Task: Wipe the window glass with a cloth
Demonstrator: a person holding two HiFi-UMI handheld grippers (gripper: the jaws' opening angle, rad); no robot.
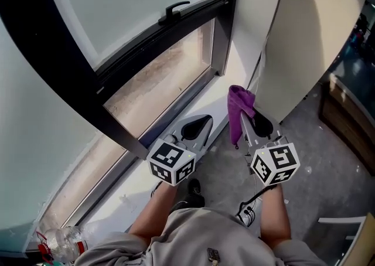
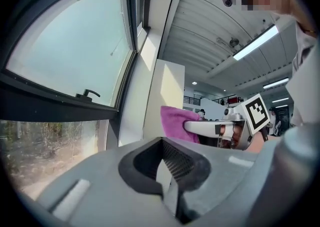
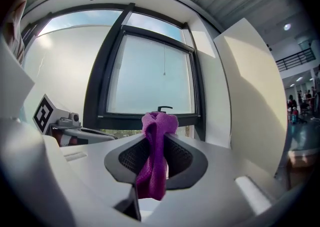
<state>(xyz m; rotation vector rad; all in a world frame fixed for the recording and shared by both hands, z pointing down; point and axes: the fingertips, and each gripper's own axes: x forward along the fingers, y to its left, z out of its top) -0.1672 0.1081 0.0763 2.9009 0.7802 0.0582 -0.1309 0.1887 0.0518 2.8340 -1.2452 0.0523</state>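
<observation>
The window glass (image 1: 129,1) sits in a black frame with a black handle (image 1: 174,10), ahead and to the left. A purple cloth (image 1: 240,106) hangs from my right gripper (image 1: 251,117), which is shut on it below the window's right corner. In the right gripper view the cloth (image 3: 155,156) bunches above the jaws and droops between them, with the glass (image 3: 150,76) and handle (image 3: 164,107) straight ahead and apart from it. My left gripper (image 1: 198,123) is held beside it, near the sill, shut on nothing. The left gripper view shows the cloth (image 2: 175,121) to its right.
Below the handle lies a lower pane (image 1: 158,83) over a white sill (image 1: 146,183). A white pillar (image 1: 293,36) rises right of the window. A plastic bottle (image 1: 58,241) lies at the sill's near left. Wooden furniture (image 1: 351,118) stands on the right, over grey floor.
</observation>
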